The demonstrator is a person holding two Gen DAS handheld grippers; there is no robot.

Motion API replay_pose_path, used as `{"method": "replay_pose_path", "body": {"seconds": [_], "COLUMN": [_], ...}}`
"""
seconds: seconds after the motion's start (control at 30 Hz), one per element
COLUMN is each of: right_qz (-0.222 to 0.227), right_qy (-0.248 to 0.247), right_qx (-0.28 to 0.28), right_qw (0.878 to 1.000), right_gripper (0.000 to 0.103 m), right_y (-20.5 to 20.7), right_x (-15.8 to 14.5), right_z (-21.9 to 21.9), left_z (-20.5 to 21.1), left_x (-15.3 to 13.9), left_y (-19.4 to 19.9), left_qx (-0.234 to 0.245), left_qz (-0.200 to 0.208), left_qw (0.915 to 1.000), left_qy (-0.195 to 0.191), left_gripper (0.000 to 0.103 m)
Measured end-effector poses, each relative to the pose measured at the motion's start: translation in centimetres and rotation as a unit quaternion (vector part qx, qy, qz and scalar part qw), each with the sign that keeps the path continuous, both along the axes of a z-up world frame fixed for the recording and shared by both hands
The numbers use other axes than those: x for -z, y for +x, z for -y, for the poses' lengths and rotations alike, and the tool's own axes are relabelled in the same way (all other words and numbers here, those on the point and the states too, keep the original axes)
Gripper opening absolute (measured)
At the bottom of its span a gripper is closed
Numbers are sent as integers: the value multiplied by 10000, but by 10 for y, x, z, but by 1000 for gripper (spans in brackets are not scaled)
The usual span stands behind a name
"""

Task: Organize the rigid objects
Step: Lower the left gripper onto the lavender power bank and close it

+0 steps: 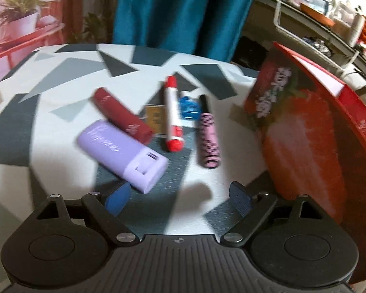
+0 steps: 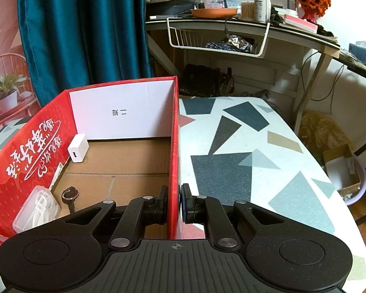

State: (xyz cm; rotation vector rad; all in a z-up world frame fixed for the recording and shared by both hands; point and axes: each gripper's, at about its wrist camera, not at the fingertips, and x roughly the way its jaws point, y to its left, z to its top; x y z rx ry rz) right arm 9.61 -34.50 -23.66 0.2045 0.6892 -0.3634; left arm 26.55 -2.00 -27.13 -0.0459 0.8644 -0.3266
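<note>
Several small items lie on the patterned table (image 1: 24, 127): a lilac power bank (image 1: 120, 155), a maroon tube (image 1: 123, 116), a red-and-white marker (image 1: 173, 117), a pink-and-black tube (image 1: 207, 139), a blue clip (image 1: 189, 108) and a small yellow box (image 1: 155, 118). My left gripper (image 1: 179, 194) hovers open just in front of the power bank, with nothing between its pads. The open red cardboard box (image 2: 124, 112) stands to the right of these items. My right gripper (image 2: 174, 196) is shut on the box's right wall. Inside the box lie a white charger (image 2: 78, 147), a clear case (image 2: 39, 207) and a dark ring-shaped item (image 2: 69, 195).
A teal curtain (image 2: 80, 29) hangs behind the table. A cluttered desk (image 2: 244, 24) with a white wire basket (image 2: 217, 41) stands at the back right. A red chair with a potted plant (image 1: 19, 24) is at the far left. The tabletop (image 2: 244, 158) right of the box is bare.
</note>
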Motion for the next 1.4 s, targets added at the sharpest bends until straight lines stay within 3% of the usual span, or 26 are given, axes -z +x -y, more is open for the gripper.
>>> {"method": "replay_pose_path", "body": {"seconds": [0.2,0.37,0.5,0.67,0.8,1.0,1.17,1.33,1.4], "right_qz": [-28,-15,-19,-37,-56,-58,-58,-56,-55], "right_qy": [-23,-23,-38,-70,-86,-98,-102,-98,-95], "right_qx": [-27,-23,-21,-28,-39,-45,-39,-40,-38], "right_qw": [10000,10000,10000,10000,9999,9999,9999,9999,9999], "right_gripper": [10,10,10,10,10,10,10,10,10], "right_y": [0,0,0,0,1,1,1,1,1], "right_x": [0,0,0,0,-1,-1,-1,-1,-1], "right_z": [-1,-1,-1,-2,-2,-2,-3,-3,-3], "left_z": [7,-17,-39,-50,-43,-25,-22,-19,-22], "left_x": [-6,-10,-17,-20,-14,-3,6,8,9], "left_y": [-10,-9,4,30,44,49,45,39,37], "left_qx": [451,712,481,95,49,383,341,255,288], "left_qz": [253,403,595,452,266,361,414,578,583], "left_qw": [9986,9964,9958,9988,9996,9973,9961,9931,9937], "left_qy": [-53,219,502,156,25,512,697,991,910], "left_gripper": [89,96,97,100,101,101,100,89,89]}}
